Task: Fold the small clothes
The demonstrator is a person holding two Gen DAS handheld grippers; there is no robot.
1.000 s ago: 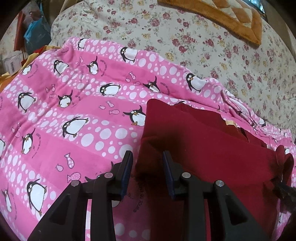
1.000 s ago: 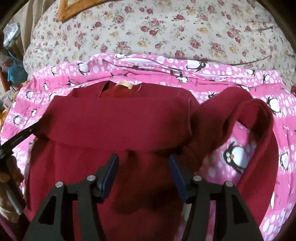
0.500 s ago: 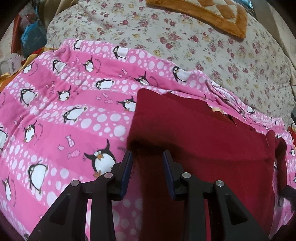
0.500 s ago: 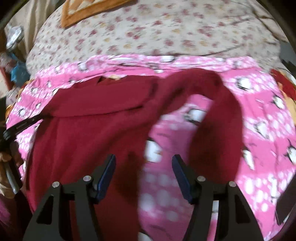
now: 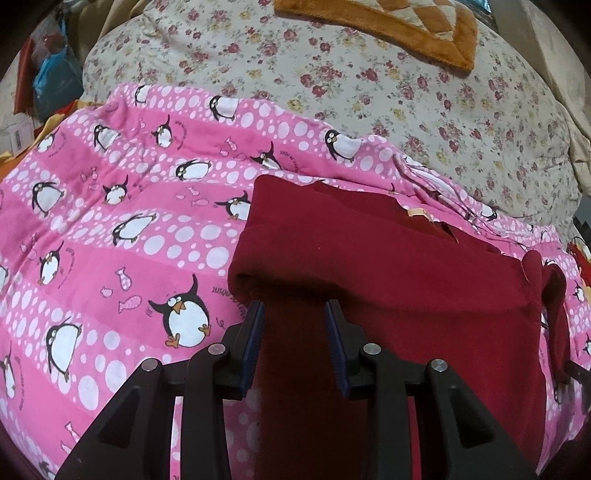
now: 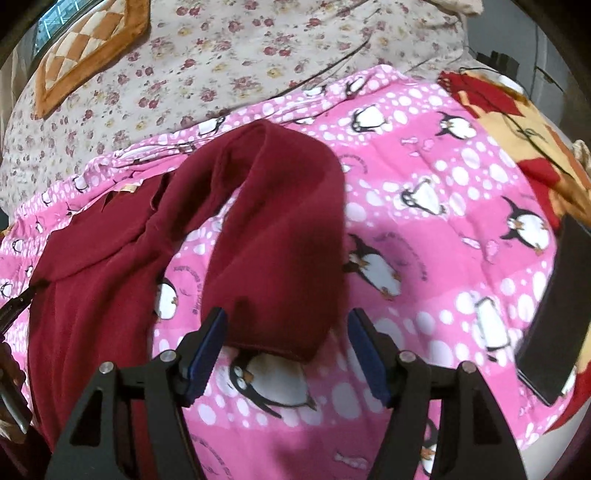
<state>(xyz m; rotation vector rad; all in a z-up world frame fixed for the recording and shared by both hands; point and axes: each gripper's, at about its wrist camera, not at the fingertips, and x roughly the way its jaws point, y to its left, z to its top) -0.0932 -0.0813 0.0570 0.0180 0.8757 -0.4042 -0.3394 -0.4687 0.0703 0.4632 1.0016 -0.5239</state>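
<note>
Two grippers work over one dark red garment (image 5: 388, 266) that lies on a pink penguin-print blanket (image 5: 122, 236). Nearest in the left wrist view, the left gripper (image 5: 295, 325) has a strip of the red cloth running between its blue pads (image 5: 255, 343); the jaws stand narrow, but whether they actually press the cloth cannot be told from this angle. Just beyond its tips the garment's side is folded over into a thick rolled edge, and farther up a small tan label (image 5: 417, 213) shows at the neckline. In the right wrist view, the right gripper (image 6: 286, 332) has its jaws spread wide, with the cuff end of the red sleeve (image 6: 280, 240) lying on the blanket between the tips and touching neither pad. The sleeve arches up and away from there, then bends back to join the body of the garment on the left. A dark flat slab (image 6: 554, 314) rests on the blanket at the right edge. Farthest back, a floral bedspread (image 5: 369, 85) carries an orange checked cushion (image 5: 406, 26)
</note>
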